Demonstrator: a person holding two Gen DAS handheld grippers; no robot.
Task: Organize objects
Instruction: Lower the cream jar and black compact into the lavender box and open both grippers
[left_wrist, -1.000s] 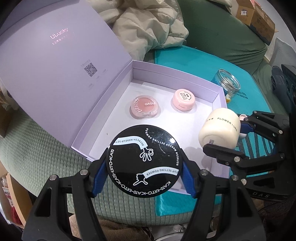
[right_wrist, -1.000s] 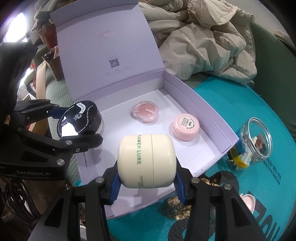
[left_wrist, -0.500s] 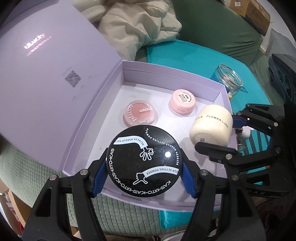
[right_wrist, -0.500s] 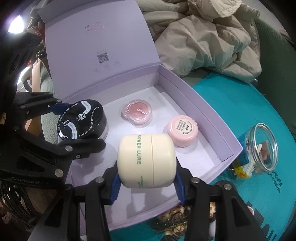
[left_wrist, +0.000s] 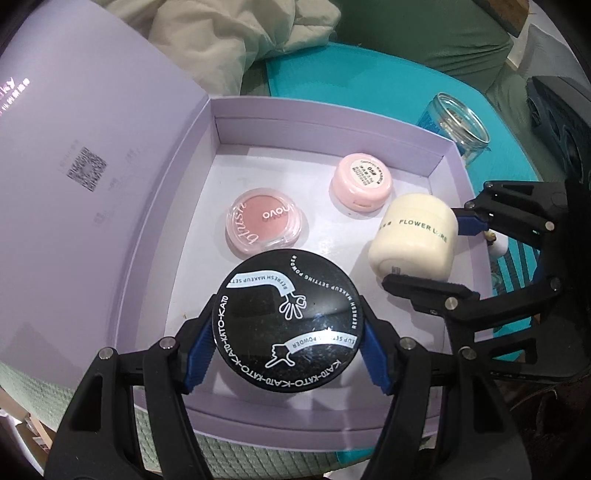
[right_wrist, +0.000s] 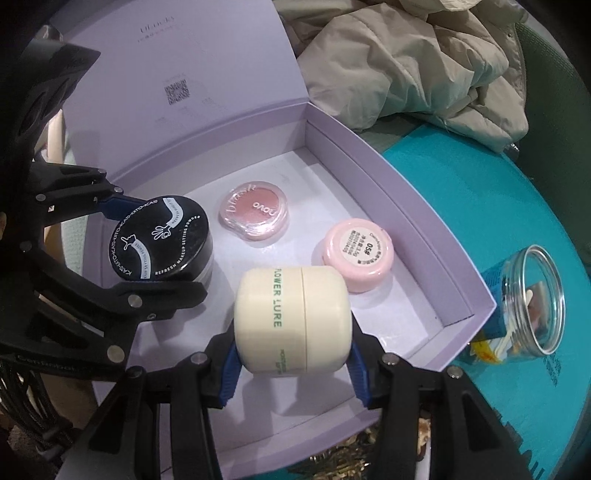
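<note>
Black powder jar (left_wrist: 290, 319) with white lettering, pinched at both sides by left gripper (left_wrist: 288, 356), over near part of lilac box (left_wrist: 325, 110). Beside it, cream jar (right_wrist: 291, 323) lying on its side, clamped between blue pads of right gripper (right_wrist: 291, 363), also over box floor. Further inside, resting on floor: blush compact (left_wrist: 266, 225) and pink pot (left_wrist: 362, 182), apart from each other. Outside box, glass jar (right_wrist: 535, 301) on teal mat (right_wrist: 480, 192); beige jacket (right_wrist: 406, 55) behind.
</note>
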